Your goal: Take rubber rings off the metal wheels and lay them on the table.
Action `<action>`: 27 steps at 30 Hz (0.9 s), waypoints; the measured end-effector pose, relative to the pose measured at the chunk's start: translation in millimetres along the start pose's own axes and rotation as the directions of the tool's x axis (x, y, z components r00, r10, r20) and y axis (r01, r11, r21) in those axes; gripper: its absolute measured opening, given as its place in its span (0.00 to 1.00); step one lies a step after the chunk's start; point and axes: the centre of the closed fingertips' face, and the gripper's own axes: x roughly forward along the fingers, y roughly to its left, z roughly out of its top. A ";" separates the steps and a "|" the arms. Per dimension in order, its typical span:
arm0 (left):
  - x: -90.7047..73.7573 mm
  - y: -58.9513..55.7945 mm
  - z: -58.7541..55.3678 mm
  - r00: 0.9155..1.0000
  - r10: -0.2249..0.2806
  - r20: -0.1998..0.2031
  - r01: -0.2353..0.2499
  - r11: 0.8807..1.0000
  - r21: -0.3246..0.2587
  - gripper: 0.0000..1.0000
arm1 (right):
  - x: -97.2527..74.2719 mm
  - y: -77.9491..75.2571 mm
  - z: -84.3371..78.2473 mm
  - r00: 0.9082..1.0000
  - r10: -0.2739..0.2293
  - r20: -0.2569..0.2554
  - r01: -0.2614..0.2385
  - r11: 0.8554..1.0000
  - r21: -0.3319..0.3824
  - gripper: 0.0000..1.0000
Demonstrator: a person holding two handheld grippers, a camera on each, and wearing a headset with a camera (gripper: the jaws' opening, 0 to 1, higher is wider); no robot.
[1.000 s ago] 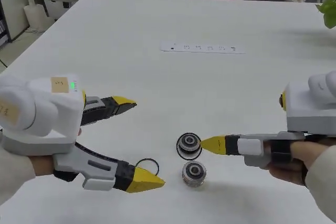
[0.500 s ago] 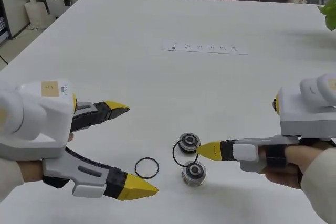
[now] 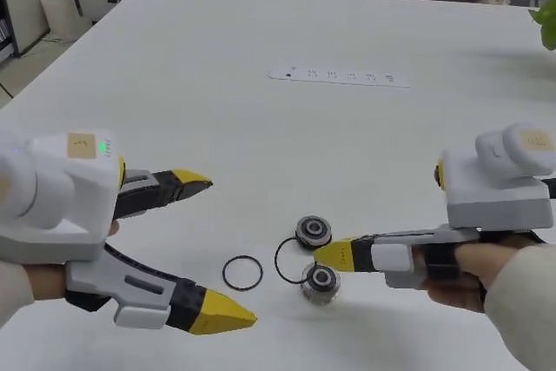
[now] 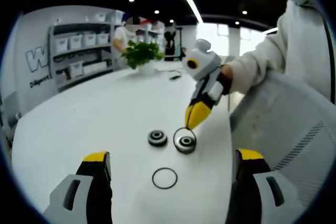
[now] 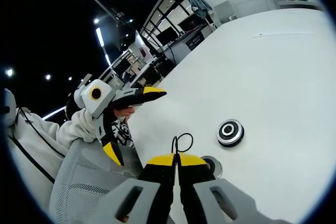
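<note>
Two small metal wheels stand near the table's front: the far wheel (image 3: 313, 230) (image 4: 157, 138) (image 5: 230, 132) and the near wheel (image 3: 321, 281) (image 4: 185, 142) (image 5: 212, 166). My right gripper (image 3: 323, 254) (image 4: 194, 118) (image 5: 176, 159) is shut on a thin black rubber ring (image 3: 288, 260) (image 4: 185, 136) (image 5: 182, 142), held just left of and between the wheels, free of both. A second loose ring (image 3: 242, 273) (image 4: 165, 178) lies flat on the table to the left. My left gripper (image 3: 207, 249) (image 4: 173, 161) (image 5: 131, 124) hovers open left of that ring, with nothing in it.
A white power strip (image 3: 339, 77) lies across the middle of the white table (image 3: 261, 128). A green plant (image 3: 546, 6) (image 4: 142, 55) stands at the far right corner. Chairs and shelves lie beyond the far edge.
My right gripper has drawn the black ring off the far wheel and carried it left and nearer. The left gripper has barely moved. The camera has shifted slightly.
</note>
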 end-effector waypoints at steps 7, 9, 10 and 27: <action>0.5 -1.9 -1.4 1.000 -0.009 -0.006 0.009 1.000 -0.003 0.98 | 8.1 2.8 -3.9 1.000 0.009 -0.024 -0.009 1.000 -0.006 0.00; 1.2 -2.9 -2.1 1.000 -0.014 -0.009 0.014 1.000 -0.003 0.98 | 10.2 2.8 -5.0 0.999 0.010 -0.032 -0.010 1.000 -0.009 0.00; 1.4 -3.2 -2.4 1.000 -0.016 -0.011 0.016 1.000 -0.001 0.98 | 11.4 2.1 -5.6 0.999 0.009 -0.036 -0.009 1.000 -0.010 0.00; 2.5 -4.6 -4.9 0.999 -0.025 -0.019 0.025 1.000 -0.007 0.98 | 26.8 -3.6 -10.4 0.998 -0.008 -0.070 0.006 1.000 -0.018 0.00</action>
